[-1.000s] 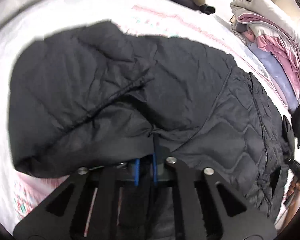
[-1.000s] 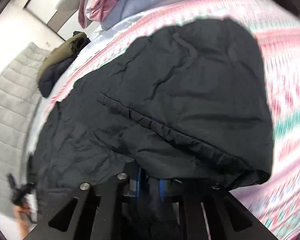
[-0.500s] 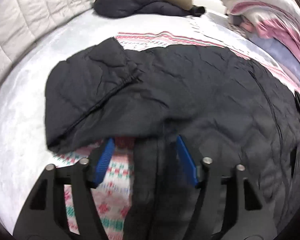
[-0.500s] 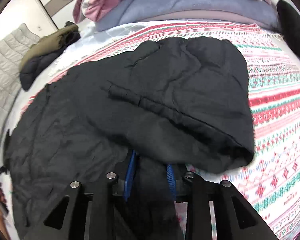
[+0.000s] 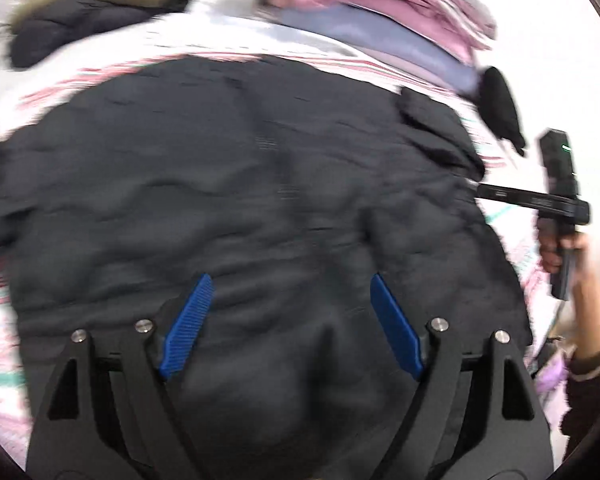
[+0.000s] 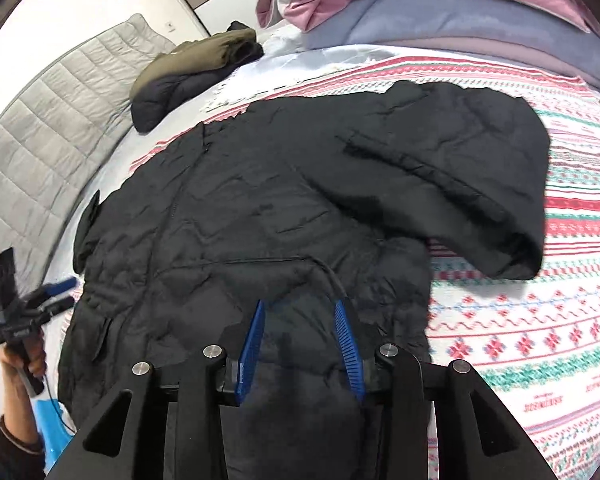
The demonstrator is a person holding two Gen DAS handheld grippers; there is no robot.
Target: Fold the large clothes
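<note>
The left tool (image 5: 288,322) hangs with its jaws spread wide over the black jacket (image 6: 284,208), gripping nothing. The jacket lies spread on the patterned bed cover (image 6: 540,320), one sleeve (image 6: 480,184) folded across. The right tool (image 6: 300,336) is likewise parted and empty. The puffy sleeve may spring back, since nothing pins it.
</note>
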